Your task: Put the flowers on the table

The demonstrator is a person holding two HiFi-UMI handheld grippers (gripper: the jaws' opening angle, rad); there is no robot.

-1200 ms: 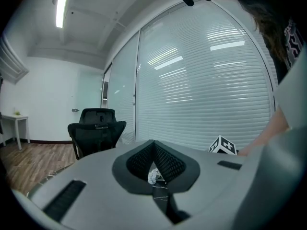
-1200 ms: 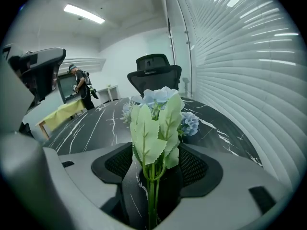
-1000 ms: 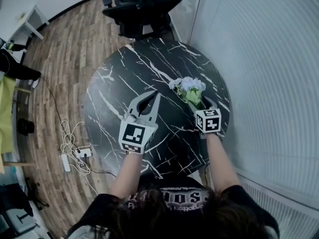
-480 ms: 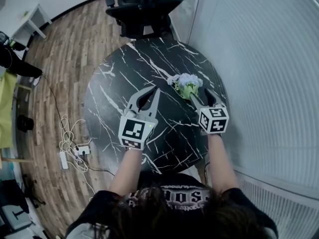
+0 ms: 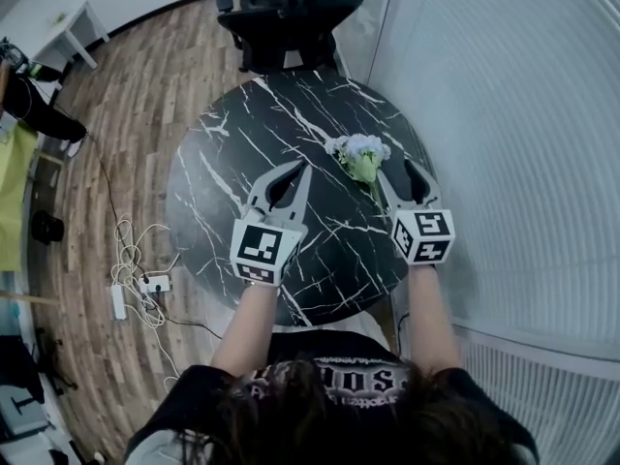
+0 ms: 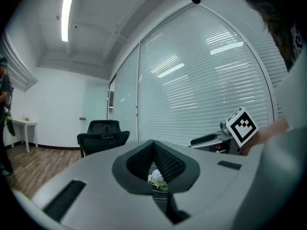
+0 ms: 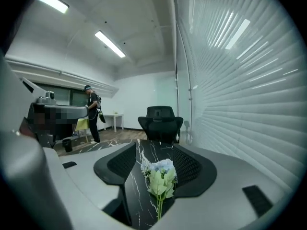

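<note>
A small bunch of pale blue flowers (image 5: 360,155) with green leaves lies on the round black marble table (image 5: 242,163), stem toward me. My right gripper (image 5: 405,174) hovers just right of the stem and above the table, open. Its jaws have just been closing a little, and nothing is pressed between them. In the right gripper view the flowers (image 7: 160,176) lie on the table (image 7: 139,195) ahead of and below the right gripper (image 7: 156,150). My left gripper (image 5: 298,169) is over the table's middle, tips together and empty. The flowers (image 6: 156,178) peek through the left gripper (image 6: 153,143).
A black office chair (image 5: 286,13) stands at the table's far side. White blinds (image 5: 504,114) run close along the right. Cables and a power strip (image 5: 136,279) lie on the wood floor at left. A person (image 7: 92,114) stands far off by a white desk (image 5: 68,32).
My right gripper has drawn back and up from the flowers, which stay lying on the table. The left gripper has lifted and shifted slightly.
</note>
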